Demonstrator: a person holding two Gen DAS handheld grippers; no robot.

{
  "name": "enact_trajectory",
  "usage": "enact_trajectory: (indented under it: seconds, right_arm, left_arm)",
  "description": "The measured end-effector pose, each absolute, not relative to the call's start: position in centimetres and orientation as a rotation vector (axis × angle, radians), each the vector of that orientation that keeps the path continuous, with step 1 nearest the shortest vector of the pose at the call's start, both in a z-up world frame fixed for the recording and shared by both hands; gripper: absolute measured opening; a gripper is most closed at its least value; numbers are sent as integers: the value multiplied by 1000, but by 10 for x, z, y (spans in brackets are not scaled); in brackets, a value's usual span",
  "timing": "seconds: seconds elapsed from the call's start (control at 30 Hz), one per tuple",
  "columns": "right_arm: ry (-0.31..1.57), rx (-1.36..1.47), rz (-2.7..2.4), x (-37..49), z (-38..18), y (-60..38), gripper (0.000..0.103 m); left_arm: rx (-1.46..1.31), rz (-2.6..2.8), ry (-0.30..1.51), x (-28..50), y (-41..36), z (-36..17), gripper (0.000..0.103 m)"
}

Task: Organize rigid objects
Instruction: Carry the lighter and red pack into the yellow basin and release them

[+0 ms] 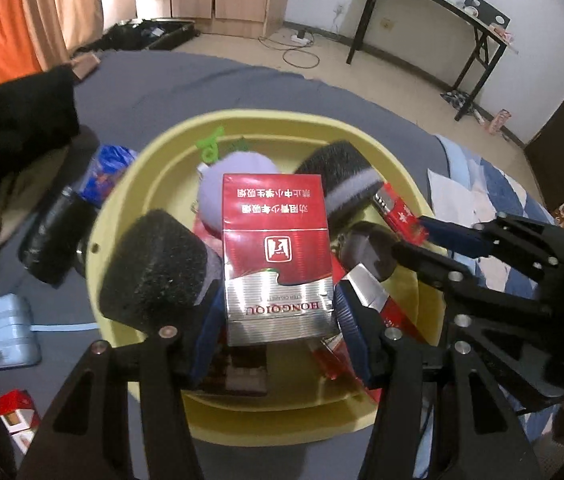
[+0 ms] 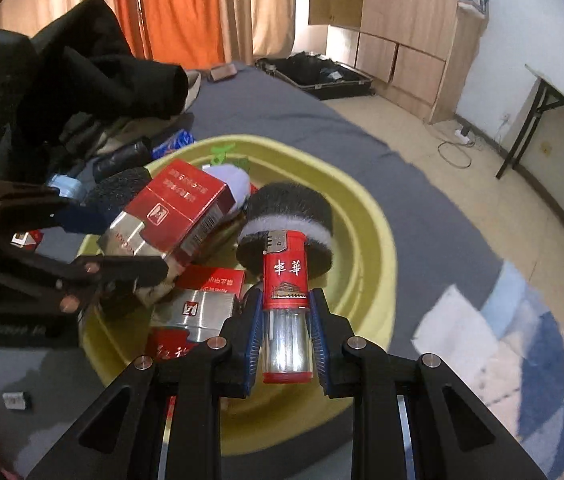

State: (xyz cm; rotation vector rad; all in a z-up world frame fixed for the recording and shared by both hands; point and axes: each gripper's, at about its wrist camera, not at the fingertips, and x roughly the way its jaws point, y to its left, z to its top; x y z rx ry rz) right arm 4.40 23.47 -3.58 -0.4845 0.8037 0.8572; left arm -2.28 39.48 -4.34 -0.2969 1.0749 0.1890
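A grey bed carries a yellow basin in a room with orange curtains. In the basin lie a purple plush and red packs. Over it, left tongs grasp a pack; right tongs clench a lighter.

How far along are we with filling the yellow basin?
Done: the yellow basin already holds a pack and a purple toy. In hand: the left tool grips a red pack, the right tool a red lighter, both over the basin. Left: a blue case and another pack outside.
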Motion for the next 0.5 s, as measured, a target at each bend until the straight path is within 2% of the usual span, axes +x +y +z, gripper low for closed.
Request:
enact_trajectory:
  seconds: [0.37,0.4,0.43,0.5]
  right_arm:
    - [820,-473,859,55,-60,260,23]
    - [821,-470,861,53,-59,256,27]
    - [821,-467,866,52,-59,258,40]
    - [807,-461,887,47,-51,244,55]
  left_arm:
    - [-333,185,1054,-18,392,-49,61]
    - [-344,180,1042,-20,392,-47,67]
    - [-363,169,1027,-23,393,-44,75]
    - [-395,150,972,-32,393,-35,85]
